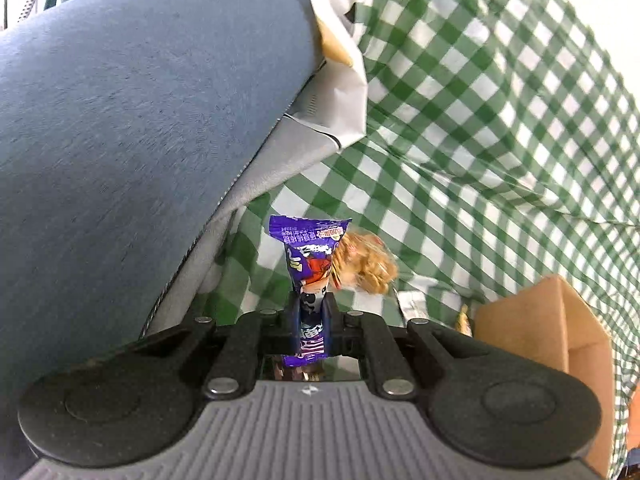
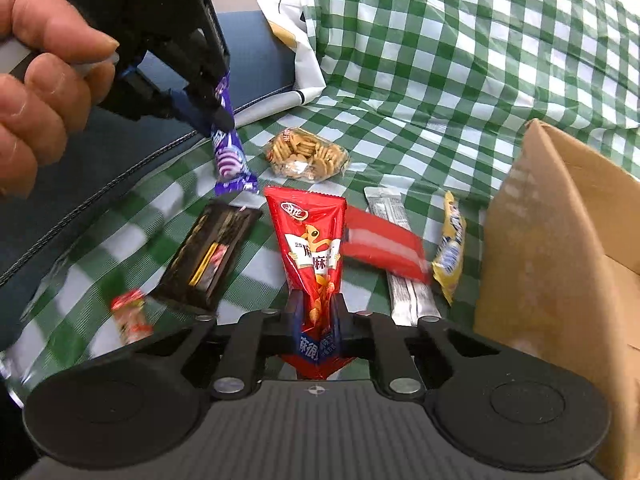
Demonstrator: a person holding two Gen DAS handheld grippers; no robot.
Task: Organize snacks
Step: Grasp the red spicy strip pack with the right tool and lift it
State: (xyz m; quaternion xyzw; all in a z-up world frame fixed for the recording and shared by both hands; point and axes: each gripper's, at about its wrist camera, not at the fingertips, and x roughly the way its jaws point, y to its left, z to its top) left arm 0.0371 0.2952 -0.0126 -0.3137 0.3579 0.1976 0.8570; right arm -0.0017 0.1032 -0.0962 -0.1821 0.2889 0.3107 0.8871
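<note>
We are holding two packets at once here. Nearest us, the right gripper [image 2: 316, 312] is pinching the red snack pouch [image 2: 312, 256] at its lower end, jaws narrow and biting the foil, so the pouch is standing up over the near edge of the checked cloth [image 2: 460, 64]. The cardboard box [image 2: 560, 240] is sitting at the cloth's right edge, and that is probably where we are heading, so we are wanting to carry low and keep the pouch clear of the box wall before we let go. The pouch is glossy red with a cartoon figure and crimped ends; that slick foil could slip.

Further out, the left gripper [image 2: 216, 110] is clamping the purple wrapper [image 1: 310, 276] by its middle, above the cloth's left edge beside the blue cushion [image 1: 140, 100]. Below it, the biscuit bag [image 2: 308, 154] is lying flat, and the dark packet [image 2: 208, 256], silver sachet [image 2: 404, 280] and yellow bar [image 2: 450, 248] are waiting on the cloth.
</note>
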